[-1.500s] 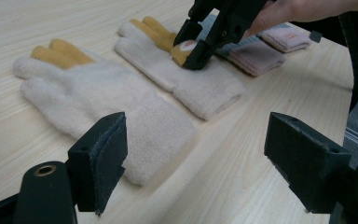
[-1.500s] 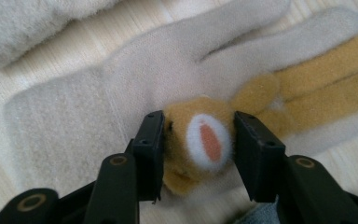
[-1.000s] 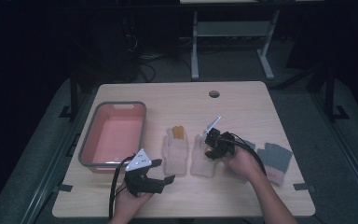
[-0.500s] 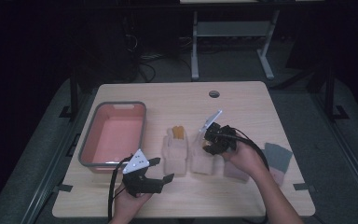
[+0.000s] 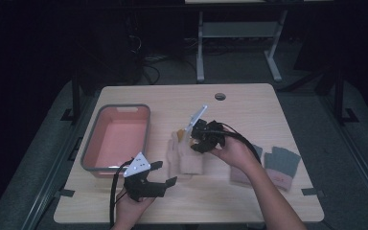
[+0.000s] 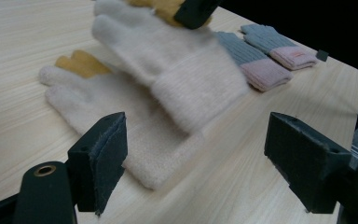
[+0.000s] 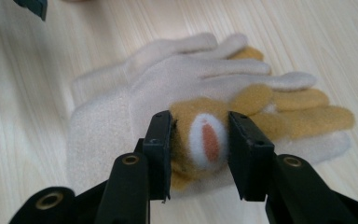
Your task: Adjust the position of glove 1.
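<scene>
The light wooden bench (image 5: 249, 191) occupies the centre of the high view. A pink rectangular plastic tub with a grey rim (image 5: 116, 138) stands at centre left of that view, on the bench's left part. A pair of grey knitted gloves with pink cuffs (image 5: 281, 165) lies flat at centre right, partly hidden by the person's right forearm.

Two cream fleece gloves with mustard-yellow patches occupy the middle of the frame. The lower cream glove (image 6: 121, 126) lies flat on the bench. The upper cream glove (image 7: 177, 88) hangs above it, raised at one end and overlapping the flat glove, with its cuff at the middle of the left gripper view.

The right tongs (image 7: 199, 149), at the bottom centre of the right gripper view, are partly closed and pinch the upper glove's yellow, white and orange patch between both pads.

The left tongs (image 6: 196, 154) are wide apart and hold nothing. They sit low over the bench, near the flat glove.
</scene>
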`<state>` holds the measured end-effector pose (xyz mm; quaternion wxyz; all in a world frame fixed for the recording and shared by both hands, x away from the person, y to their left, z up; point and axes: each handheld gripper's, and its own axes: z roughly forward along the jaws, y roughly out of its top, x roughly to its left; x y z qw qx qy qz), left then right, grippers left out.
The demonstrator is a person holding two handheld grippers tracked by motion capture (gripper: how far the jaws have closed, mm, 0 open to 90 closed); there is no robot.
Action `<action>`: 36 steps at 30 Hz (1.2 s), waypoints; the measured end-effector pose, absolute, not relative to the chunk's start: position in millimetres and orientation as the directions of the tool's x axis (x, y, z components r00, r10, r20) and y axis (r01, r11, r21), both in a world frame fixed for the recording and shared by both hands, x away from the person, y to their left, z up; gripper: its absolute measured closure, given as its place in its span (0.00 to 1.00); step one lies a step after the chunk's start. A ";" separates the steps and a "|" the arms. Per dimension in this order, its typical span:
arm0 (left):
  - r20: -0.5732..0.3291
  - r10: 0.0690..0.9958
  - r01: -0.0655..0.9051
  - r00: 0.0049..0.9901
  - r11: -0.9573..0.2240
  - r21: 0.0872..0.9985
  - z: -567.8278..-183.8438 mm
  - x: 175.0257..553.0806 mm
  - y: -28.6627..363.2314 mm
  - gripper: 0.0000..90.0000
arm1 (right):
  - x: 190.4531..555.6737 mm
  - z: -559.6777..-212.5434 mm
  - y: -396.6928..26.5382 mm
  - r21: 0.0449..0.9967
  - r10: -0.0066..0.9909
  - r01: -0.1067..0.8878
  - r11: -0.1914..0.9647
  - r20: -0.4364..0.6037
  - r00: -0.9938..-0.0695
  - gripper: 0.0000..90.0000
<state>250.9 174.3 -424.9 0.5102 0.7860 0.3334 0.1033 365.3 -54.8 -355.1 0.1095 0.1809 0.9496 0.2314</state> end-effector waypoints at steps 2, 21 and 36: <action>-0.179 0.630 0.421 0.755 -0.257 0.870 -424.5 251.0 174.8 0.24 | 367.6 -356.6 -51.0 0.478 0.387 0.286 0.830 -0.124 -0.914 0.69; -0.165 0.623 0.404 0.764 -0.263 0.876 -421.6 249.6 175.1 0.23 | 392.5 -390.7 -6.0 0.419 0.289 0.234 0.877 -0.072 -0.955 0.66; -0.212 0.627 0.459 0.750 -0.263 0.849 -428.7 254.9 169.8 0.23 | 396.2 -406.2 -27.5 0.498 0.394 0.354 0.792 0.026 -0.919 0.44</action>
